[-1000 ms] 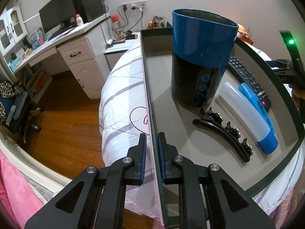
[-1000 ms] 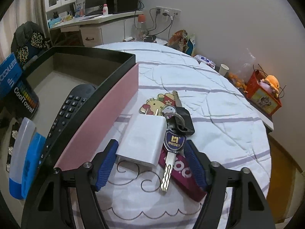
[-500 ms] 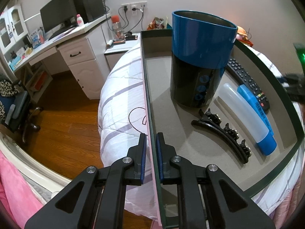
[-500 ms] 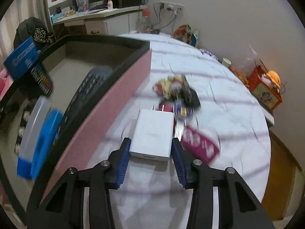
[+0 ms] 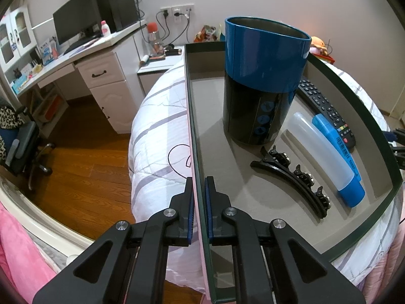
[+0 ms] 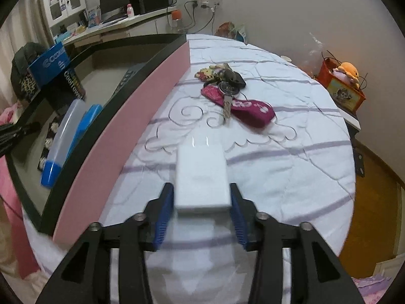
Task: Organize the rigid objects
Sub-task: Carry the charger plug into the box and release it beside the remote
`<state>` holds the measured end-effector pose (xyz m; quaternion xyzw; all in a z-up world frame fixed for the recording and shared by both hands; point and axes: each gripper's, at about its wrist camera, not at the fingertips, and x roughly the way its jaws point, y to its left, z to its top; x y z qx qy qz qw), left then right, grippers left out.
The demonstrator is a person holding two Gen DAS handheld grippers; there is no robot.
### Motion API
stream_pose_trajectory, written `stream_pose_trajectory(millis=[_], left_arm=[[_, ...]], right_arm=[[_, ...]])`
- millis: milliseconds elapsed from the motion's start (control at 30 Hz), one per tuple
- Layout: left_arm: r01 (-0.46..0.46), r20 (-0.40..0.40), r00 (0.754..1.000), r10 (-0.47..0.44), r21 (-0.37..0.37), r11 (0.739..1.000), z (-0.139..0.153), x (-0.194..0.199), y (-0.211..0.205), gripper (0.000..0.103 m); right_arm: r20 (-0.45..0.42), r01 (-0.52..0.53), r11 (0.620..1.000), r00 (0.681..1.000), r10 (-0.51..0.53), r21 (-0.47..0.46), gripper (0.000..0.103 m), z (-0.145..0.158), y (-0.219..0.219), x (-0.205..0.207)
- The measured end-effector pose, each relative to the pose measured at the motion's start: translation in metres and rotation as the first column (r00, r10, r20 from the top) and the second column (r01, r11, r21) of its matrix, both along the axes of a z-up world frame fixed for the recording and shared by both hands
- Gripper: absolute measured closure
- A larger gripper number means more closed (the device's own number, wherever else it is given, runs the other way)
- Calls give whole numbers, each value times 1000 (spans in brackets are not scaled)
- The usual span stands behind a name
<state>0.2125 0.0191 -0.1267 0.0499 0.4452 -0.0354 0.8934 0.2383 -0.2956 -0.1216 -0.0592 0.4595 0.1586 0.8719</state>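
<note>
Carried away from the one key bunch [image 6: 229, 93], the single white charger [image 6: 201, 177] sits between my right hand-held gripper [image 6: 201, 215] pads, jaws just reopening, prongs and long axis pointing forward over the bed [image 6: 291, 164]. Left hand-held gripper [image 5: 199, 212] pinches the tray [image 5: 196, 152] wall; only its view shows one hair clip [image 5: 291, 177].

White charger [image 6: 201, 177] motion-blurred (edges smeared); remote [image 6: 125, 78] mostly hidden behind box wall [image 6: 131, 116]

desk [image 5: 101, 50], monitor [image 5: 73, 22], office chair [image 5: 22, 144]
</note>
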Motion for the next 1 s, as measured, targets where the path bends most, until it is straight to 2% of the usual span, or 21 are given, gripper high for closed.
stream_pose_trajectory(millis=[33, 67, 233, 300, 333, 367, 533, 667, 867, 1000], left_arm=[[0, 1, 1000, 0, 0, 1000, 0, -1, 0, 97], [1, 1, 1000, -1, 1, 1000, 0, -1, -1, 97], [1, 0, 1000, -1, 1, 1000, 0, -1, -1, 97], [1, 0, 1000, -1, 0, 1000, 0, -1, 0, 97], [0, 1, 1000, 0, 0, 1000, 0, -1, 0, 97], [0, 3, 1000, 0, 1, 1000, 0, -1, -1, 98], [1, 4, 1000, -1, 1, 1000, 0, -2, 0, 98], [1, 4, 1000, -1, 0, 1000, 1, -2, -1, 98], [1, 4, 1000, -1, 2, 1000, 1, -2, 0, 97], [-1, 4, 1000, 1, 4, 1000, 2, -2, 0, 97]], right_arm=[[5, 1, 1000, 1000, -1, 6, 43, -1, 2, 3], [10, 2, 1000, 1000, -2, 5, 41, -2, 5, 4], [41, 1, 999, 999, 1, -34, 41, -4, 16, 5], [50, 1, 999, 999, 1, -34, 46, -5, 15, 5], [53, 1, 999, 999, 1, -34, 58, -4, 15, 3], [53, -5, 1000, 999, 6, -25, 62, -3, 15, 2], [65, -6, 999, 998, 9, -40, 62, 3, 18, -6], [96, 1, 1000, 995, 1, -26, 62, 17, 18, -11], [176, 8, 1000, 984, -6, -9, 62, 54, 25, -17], [220, -26, 1000, 975, 23, 10, 62, 77, 42, -19]])
